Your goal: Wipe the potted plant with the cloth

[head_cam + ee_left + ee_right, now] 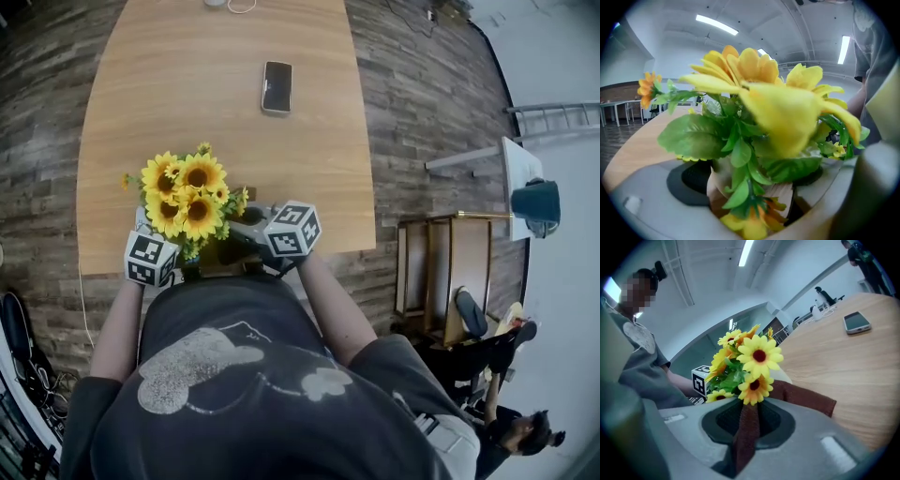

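Note:
The potted plant [185,195], a bunch of yellow sunflowers with green leaves, stands at the near edge of the wooden table [216,75], right in front of me. In the left gripper view its beige pot [779,194] sits between the widely spread jaws of my left gripper [754,187], and both jaws touch the pot. My right gripper [747,420] is shut on a brown cloth [806,399]. One end of the cloth hangs down between the jaws, and the rest lies against the plant's base under the flowers [754,359]. Both marker cubes [150,260] [292,230] flank the plant.
A black phone [277,86] lies on the table further off. White items [230,5] sit at the far edge. To the right, off the table, stand a wooden frame [441,272] and a blue vessel [536,202]. Another person [525,431] is at the lower right.

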Motion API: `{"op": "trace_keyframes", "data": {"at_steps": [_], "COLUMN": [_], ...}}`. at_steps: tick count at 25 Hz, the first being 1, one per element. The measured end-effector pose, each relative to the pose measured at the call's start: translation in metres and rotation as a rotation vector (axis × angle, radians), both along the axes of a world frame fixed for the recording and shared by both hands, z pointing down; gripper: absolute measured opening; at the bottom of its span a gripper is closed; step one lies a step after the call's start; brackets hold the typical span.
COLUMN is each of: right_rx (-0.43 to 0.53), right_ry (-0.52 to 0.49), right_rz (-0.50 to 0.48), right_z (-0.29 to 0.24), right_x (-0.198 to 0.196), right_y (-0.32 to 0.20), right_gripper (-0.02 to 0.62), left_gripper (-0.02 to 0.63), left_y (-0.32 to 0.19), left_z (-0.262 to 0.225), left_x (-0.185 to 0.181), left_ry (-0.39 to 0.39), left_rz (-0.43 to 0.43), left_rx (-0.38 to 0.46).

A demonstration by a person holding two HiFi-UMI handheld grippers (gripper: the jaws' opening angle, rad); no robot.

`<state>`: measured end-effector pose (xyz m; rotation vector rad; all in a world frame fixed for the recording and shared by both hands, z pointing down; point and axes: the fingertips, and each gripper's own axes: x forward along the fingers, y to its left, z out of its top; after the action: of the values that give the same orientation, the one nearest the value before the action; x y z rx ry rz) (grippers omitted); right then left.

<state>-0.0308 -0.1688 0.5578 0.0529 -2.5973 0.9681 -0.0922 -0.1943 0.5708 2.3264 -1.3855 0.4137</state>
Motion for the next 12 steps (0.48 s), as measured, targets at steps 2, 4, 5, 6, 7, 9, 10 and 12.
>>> {"op": "trace_keyframes", "data": {"at_steps": [2, 4, 5, 6, 7, 9, 10, 12], "right_rx": [0.007, 0.018, 0.021, 0.02, 0.012, -0.007, -0.01, -0.006], "right_ry": [0.003, 0.01, 0.015, 0.023, 0.031, 0.044, 0.048, 0.048], "right_rz": [0.069, 0.144, 0.183, 0.223, 0.265, 0.358, 0.406, 0.507], "right_z": [-0.001, -0.001, -0.001, -0.001, 0.001, 0.005, 0.005, 0.002], "right_x": [0.005, 0.01, 0.013, 0.017, 0.023, 0.036, 0.043, 0.057], "right_y": [-0.002, -0.008, -0.01, -0.011, -0.009, -0.002, 0.0, 0.0], "right_gripper": [0.044, 0.044, 0.044, 0.044, 0.044, 0.044, 0.044, 0.046], "left_gripper": [0.546, 0.546, 0.546, 0.546, 0.546, 0.546, 0.545, 0.545], "left_y": [-0.001, -0.003, -0.003, -0.001, 0.004, 0.016, 0.019, 0.022], "left_z": [0.0, -0.001, -0.001, 0.0, 0.0, 0.001, 0.0, -0.004], "left_x": [-0.001, -0.003, -0.005, -0.007, -0.009, -0.015, -0.018, -0.023], "left_ry": [0.009, 0.01, 0.013, 0.023, 0.04, 0.077, 0.089, 0.098], "left_rz": [0.03, 0.058, 0.067, 0.069, 0.067, 0.066, 0.072, 0.1], "left_rx": [0.002, 0.014, 0.018, 0.016, 0.008, -0.004, -0.001, 0.015]}}
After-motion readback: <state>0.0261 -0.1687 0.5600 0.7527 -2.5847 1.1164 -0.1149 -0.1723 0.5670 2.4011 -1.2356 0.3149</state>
